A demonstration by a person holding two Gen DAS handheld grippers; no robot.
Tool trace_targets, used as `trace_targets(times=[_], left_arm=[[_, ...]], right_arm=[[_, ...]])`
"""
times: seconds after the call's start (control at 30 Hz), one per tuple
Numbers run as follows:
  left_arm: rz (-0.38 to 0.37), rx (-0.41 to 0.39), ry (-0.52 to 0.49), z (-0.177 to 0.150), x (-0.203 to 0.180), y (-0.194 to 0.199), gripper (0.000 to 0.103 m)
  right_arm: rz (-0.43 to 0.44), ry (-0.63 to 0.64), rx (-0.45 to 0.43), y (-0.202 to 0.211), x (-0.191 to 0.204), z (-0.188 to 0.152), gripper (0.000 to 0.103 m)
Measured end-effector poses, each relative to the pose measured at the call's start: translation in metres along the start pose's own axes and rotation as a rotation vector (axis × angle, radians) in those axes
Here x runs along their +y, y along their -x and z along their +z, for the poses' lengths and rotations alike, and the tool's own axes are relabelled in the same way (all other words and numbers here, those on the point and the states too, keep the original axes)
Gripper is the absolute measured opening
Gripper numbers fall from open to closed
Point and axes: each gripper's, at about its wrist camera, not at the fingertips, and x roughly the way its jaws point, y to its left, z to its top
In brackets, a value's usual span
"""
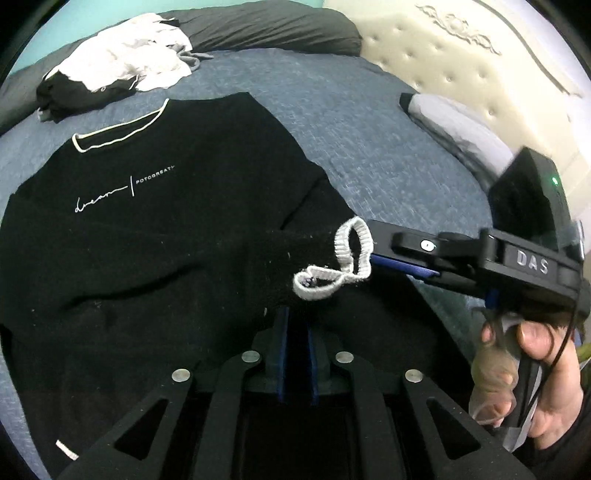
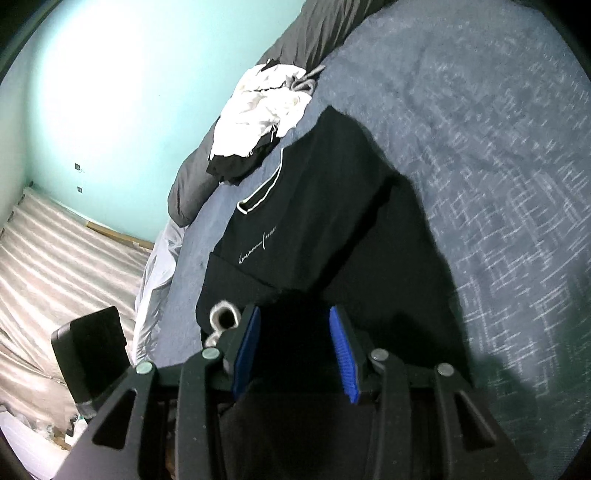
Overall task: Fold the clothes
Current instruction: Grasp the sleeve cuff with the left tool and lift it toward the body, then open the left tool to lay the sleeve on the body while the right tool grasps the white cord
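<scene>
A black sweater [image 1: 166,221] with a white-edged collar and white chest lettering lies flat on the blue bedspread [image 1: 369,147]. One sleeve is lifted across its front, ending in a white ribbed cuff [image 1: 351,254]. My left gripper [image 1: 297,325] is shut on the underside of that sleeve. My right gripper [image 1: 373,251] comes in from the right, its tips at the cuff. In the right wrist view the right gripper [image 2: 295,350] is open, with black sleeve cloth between its blue pads [image 2: 343,354]. The cuff [image 2: 221,314] is just left of it, and the sweater [image 2: 314,192] is beyond.
A pile of white and black clothes [image 1: 122,62] lies beyond the collar, against a dark grey duvet roll [image 1: 277,26]. A grey pillow [image 1: 454,125] and cream tufted headboard [image 1: 461,55] are to the right. A hand [image 1: 546,369] holds the right gripper. Left of the bed are striped bedding [image 2: 55,258] and a turquoise wall [image 2: 110,92].
</scene>
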Motion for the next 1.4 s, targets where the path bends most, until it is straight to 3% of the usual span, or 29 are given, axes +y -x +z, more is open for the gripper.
trace_targets(times=[0.07,0.13,0.33,0.57,0.83,1.1,1.17,1.23,1.3,1.4], left_arm=[[0.002,-0.003,-0.007,-0.003,0.001,0.007,0.015],[0.004,-0.006,-0.014,-0.005,0.001,0.014,0.029],[0.028,-0.016,0.003,-0.014,0.022,0.034,0.029],[0.096,-0.026,0.165,-0.028,0.089,0.046,0.029],[0.152,-0.054,0.275,-0.042,0.138,0.056,0.029],[0.188,-0.069,0.353,-0.056,0.176,0.070,0.029],[0.201,-0.070,0.376,-0.059,0.188,0.074,0.029],[0.213,-0.073,0.403,-0.061,0.201,0.079,0.029],[0.231,-0.081,0.432,-0.064,0.215,0.085,0.029],[0.264,-0.100,0.477,-0.063,0.237,0.093,0.029]], right_arm=[[0.001,-0.006,0.010,-0.003,-0.001,-0.001,0.051],[0.005,-0.020,0.016,-0.006,-0.003,-0.002,0.052],[0.019,-0.062,0.035,-0.013,-0.009,-0.003,0.053],[0.015,-0.078,0.025,-0.011,-0.013,-0.002,0.054],[-0.003,-0.067,0.012,-0.008,-0.012,0.000,0.056],[-0.109,0.024,0.094,-0.028,-0.010,-0.007,0.056],[-0.115,0.045,0.109,-0.031,-0.010,-0.009,0.045],[-0.114,0.076,0.116,-0.031,-0.008,-0.011,0.018],[-0.107,0.101,0.107,-0.028,-0.004,-0.012,0.008],[-0.076,0.112,0.079,-0.016,0.002,-0.011,0.006]])
